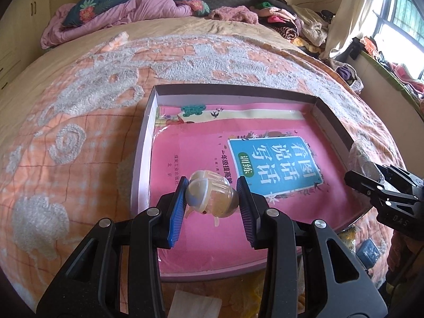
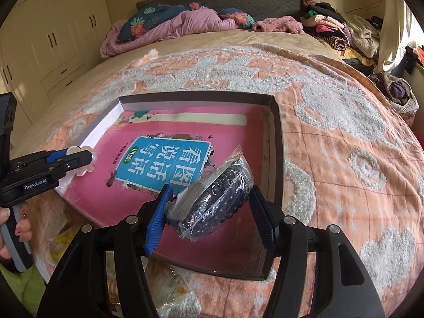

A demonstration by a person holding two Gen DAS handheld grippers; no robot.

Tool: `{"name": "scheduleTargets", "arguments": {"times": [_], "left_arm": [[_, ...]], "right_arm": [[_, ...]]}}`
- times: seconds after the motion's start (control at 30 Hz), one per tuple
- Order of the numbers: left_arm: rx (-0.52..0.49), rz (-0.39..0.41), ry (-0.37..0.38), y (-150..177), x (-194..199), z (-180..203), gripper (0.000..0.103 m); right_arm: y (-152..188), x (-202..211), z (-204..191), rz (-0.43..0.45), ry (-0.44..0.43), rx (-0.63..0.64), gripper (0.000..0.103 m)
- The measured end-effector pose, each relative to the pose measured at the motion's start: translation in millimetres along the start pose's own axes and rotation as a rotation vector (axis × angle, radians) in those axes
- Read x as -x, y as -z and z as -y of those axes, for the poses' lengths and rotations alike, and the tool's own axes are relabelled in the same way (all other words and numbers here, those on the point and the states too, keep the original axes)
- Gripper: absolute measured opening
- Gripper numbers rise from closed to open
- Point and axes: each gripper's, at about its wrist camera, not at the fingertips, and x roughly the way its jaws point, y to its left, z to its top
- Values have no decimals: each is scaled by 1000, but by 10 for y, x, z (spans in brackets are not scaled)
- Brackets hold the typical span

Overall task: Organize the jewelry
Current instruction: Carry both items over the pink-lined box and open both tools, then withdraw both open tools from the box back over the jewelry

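The left gripper (image 1: 212, 198) is pinching a translucent cream bracelet (image 1: 209, 194) at lower centre; the right gripper (image 2: 210, 213) is clamping a bagged dark bead bracelet (image 2: 217, 201) over the shallow box (image 2: 275, 143).

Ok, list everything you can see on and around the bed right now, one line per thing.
shallow box: one, pale walls, on the bedspread.
book: one, pink cover with a teal title panel, flat inside the box.
translucent hair clip: one, cream, between the left gripper's fingers above the box.
bagged bead bracelet: one, dark beads in clear plastic, between the right gripper's fingers above the box.
bedspread: one, orange with white tufted patterns, covering the bed.
pink quilt: one, bunched at the headboard.
floral pillow: dark blue, count unclear, by the quilt.
clothes pile: mixed colours, far right of the bed.
wardrobe: cream, left wall.
left gripper: black, blue pads, holding the clip.
right gripper: black, blue pads, holding the bag.
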Motion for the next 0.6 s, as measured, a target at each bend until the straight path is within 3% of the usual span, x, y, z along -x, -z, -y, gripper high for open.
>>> {"name": "scheduleTargets", "arguments": {"times": [0.27,0.4,0.6], "left_arm": [[4,-9,-7,3,-31,-32,29],[5,0,-10,-10,-11,-26,37],[2,12,-12,-14,66,-23,42]], "right_arm": [[-4,-78,6,-21,12,-8,59],[15,-76,22,-29,3,-25,60],[38,141,23,29,-14,-57,82]]}}
